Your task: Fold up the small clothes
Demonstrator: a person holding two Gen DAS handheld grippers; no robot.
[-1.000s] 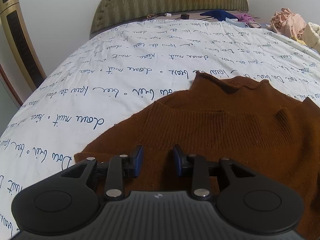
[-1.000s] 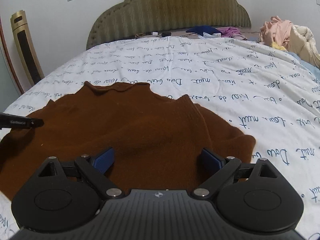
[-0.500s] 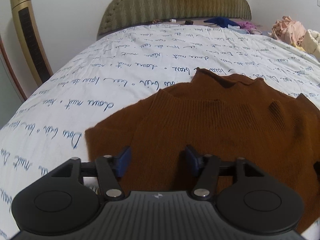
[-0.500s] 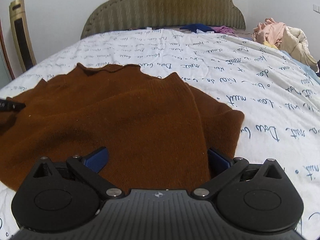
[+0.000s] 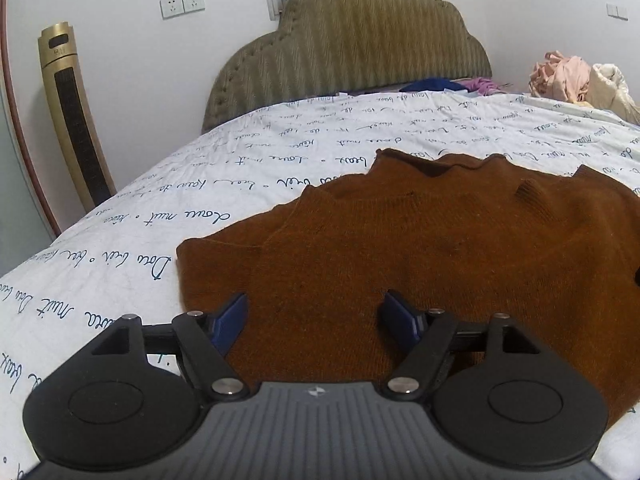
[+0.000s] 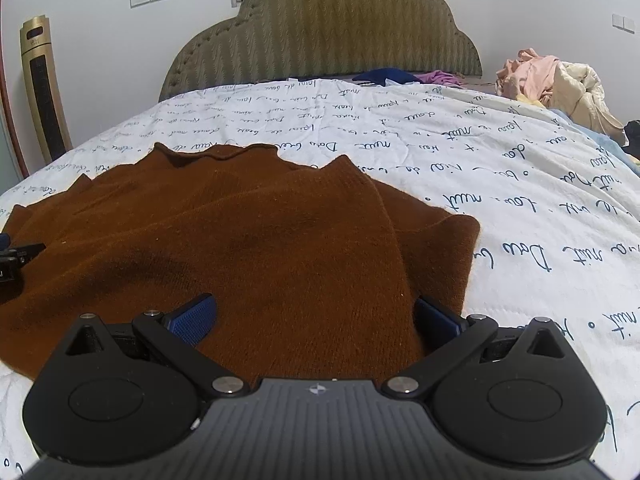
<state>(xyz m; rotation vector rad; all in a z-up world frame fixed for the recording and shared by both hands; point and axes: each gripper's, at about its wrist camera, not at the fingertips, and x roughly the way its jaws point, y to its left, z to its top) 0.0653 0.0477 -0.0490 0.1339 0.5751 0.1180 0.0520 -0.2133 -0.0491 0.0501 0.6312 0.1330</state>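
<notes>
Each tool (image 5: 314,316) — black housing, silver screws, blue pads (image 6: 192,320).

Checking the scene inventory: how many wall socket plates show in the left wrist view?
2: two socket plates side by side left of the headboard. A separate switch plate sits far right.

One brown sweater (image 5: 440,248), one bed (image 5: 280,152), two tongs (image 5: 316,320) (image 6: 316,320), one tower fan (image 5: 72,120).
</notes>
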